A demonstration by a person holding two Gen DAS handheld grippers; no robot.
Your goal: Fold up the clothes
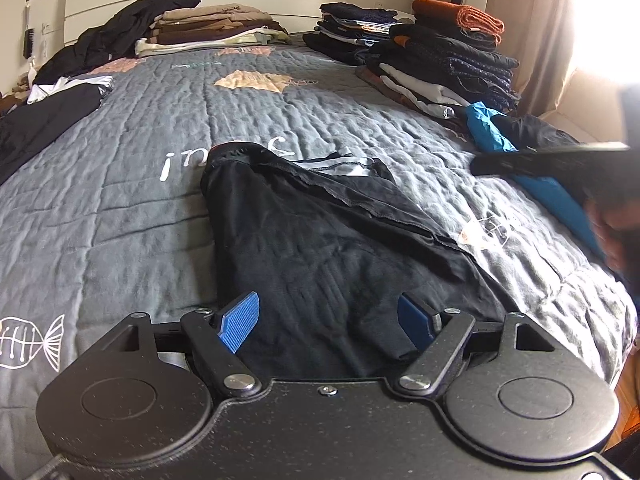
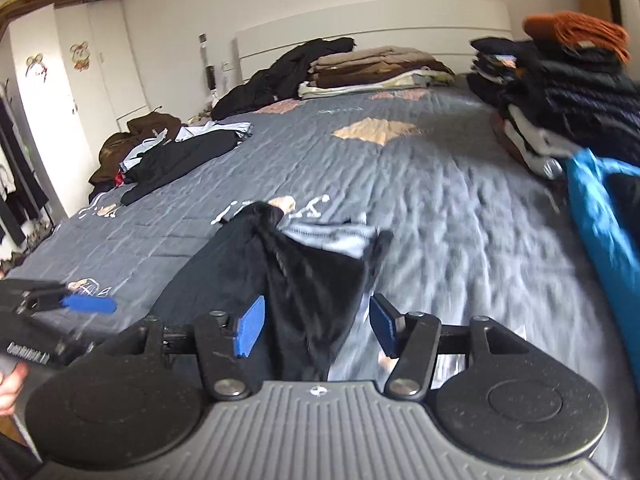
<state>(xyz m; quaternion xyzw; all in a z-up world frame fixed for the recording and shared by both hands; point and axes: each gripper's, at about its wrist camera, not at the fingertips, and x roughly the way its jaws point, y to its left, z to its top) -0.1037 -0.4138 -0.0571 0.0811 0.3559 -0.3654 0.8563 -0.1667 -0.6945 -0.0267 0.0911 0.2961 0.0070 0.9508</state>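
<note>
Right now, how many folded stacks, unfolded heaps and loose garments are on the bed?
Folded stacks: 3, a tan stack, a dark stack and a rust-topped stack
Unfolded heaps: 2, a black heap and a left-edge heap
Loose garments: 2, a black garment and a blue garment
Total: 7

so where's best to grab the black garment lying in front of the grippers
Probably the black garment is best taken by its loose hemmed edge on the right, coming in low from the right side: that flap lies folded over the rest and lifts off the quilt.

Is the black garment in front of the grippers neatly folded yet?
Not yet. The black garment lies partly folded on the grey quilt, one flap crossing it diagonally, edges uneven and pale lining exposed.
</note>
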